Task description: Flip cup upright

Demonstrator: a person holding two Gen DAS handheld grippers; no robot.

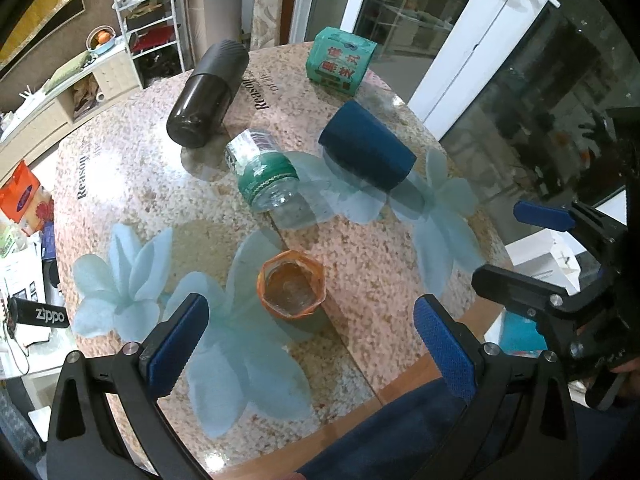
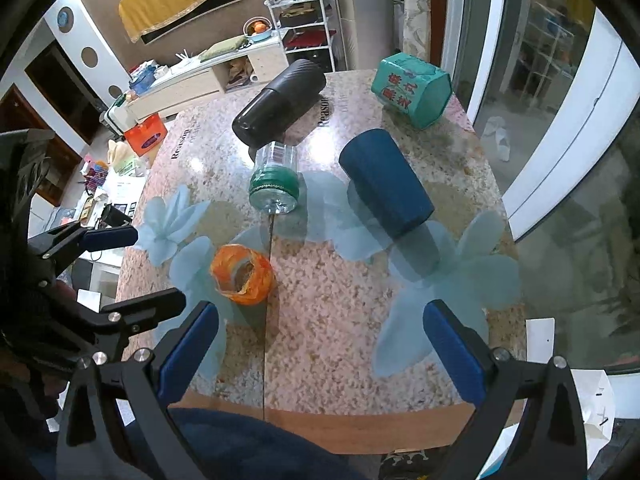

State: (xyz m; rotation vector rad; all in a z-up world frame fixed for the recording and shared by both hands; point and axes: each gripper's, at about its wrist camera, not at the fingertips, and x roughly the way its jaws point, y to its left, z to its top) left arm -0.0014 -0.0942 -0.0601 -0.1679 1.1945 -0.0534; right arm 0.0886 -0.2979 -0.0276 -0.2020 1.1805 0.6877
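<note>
A dark blue cup [image 1: 366,146] lies on its side on the speckled round table [image 1: 140,168], right of centre; it also shows in the right wrist view [image 2: 386,182]. My left gripper [image 1: 312,344] is open and empty above the near table edge, with a small orange cup [image 1: 291,288] standing just beyond its fingers. My right gripper [image 2: 320,352] is open and empty, held near the table's front edge, well short of the blue cup. The right gripper shows at the right of the left wrist view [image 1: 516,248].
A black flask [image 1: 208,94] lies on its side at the back. A clear bottle with a green label [image 1: 262,170] lies at the centre. A teal packet [image 1: 340,60] sits at the far edge. Glass doors stand right; shelves and clutter left.
</note>
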